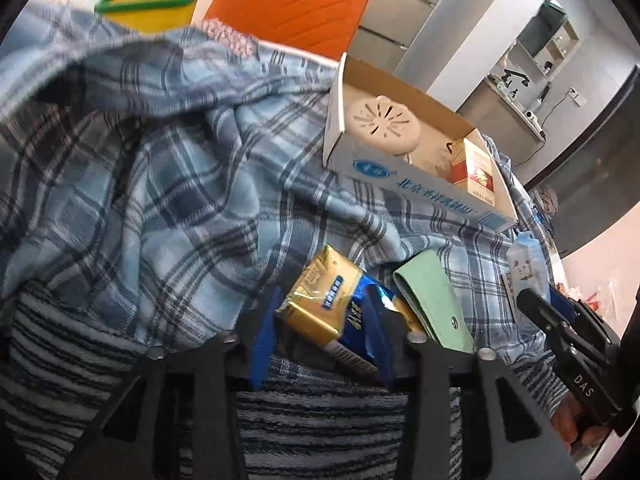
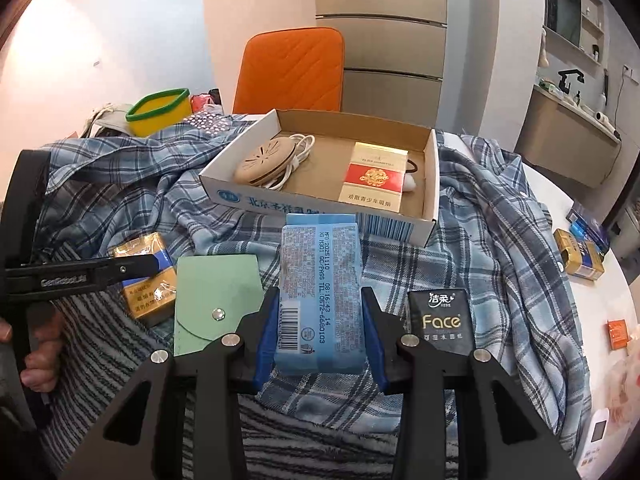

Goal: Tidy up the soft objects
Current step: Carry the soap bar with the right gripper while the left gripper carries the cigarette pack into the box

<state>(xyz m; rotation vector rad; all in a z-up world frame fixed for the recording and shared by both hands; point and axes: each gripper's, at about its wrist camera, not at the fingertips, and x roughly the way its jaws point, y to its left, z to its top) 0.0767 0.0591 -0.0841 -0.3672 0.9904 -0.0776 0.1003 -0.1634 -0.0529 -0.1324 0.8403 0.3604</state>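
Looks like a lived-in home, dining/living area. Orange padded chair [image 2: 290,72] at 12 o'clock behind the bench [image 2: 568,216], which is white and round-edged, draped in a blue plaid shirt [image 2: 492,240]. Wood-panel cabinet [image 2: 384,32] behind the chair. At 2 o'clock: wall shelving [image 2: 576,12] with small items, and a low counter [image 2: 568,136] with a paper roll. Household clutter: cardboard box tray [image 2: 320,208], yellow basket [image 2: 160,110] at 10 o'clock, tissue packs.
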